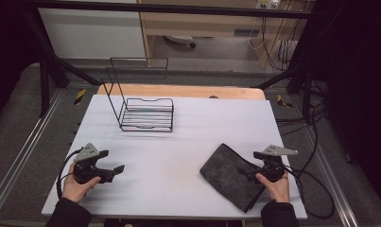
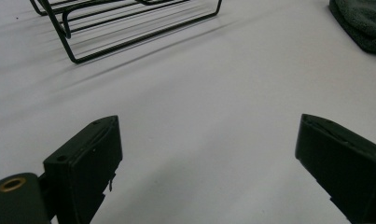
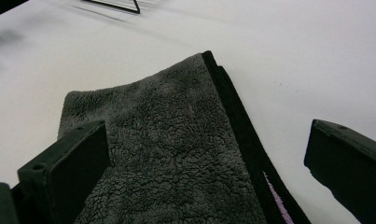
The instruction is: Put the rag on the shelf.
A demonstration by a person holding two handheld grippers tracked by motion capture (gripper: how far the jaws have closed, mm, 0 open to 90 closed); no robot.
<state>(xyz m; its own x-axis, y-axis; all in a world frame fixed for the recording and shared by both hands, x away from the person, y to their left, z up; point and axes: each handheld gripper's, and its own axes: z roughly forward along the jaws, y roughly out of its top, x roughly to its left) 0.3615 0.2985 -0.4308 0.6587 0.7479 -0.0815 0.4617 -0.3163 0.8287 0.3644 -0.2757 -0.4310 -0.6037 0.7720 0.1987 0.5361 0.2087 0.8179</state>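
A folded dark grey fleece cloth lies on the white table at the front right. My right gripper hovers over the cloth's right part, open, its jaws wide apart above the cloth with nothing pinched. A black hem runs along the cloth's edge. My left gripper rests near the front left of the table, open and empty, its jaws spread over bare table surface. A black wire rack stands at the back left; its base bars lie ahead of the left gripper.
The cloth's corner lies far to the right of the left gripper. Cables trail off the table's right edge. A wooden board borders the far side. Dark frame bars stand around the table.
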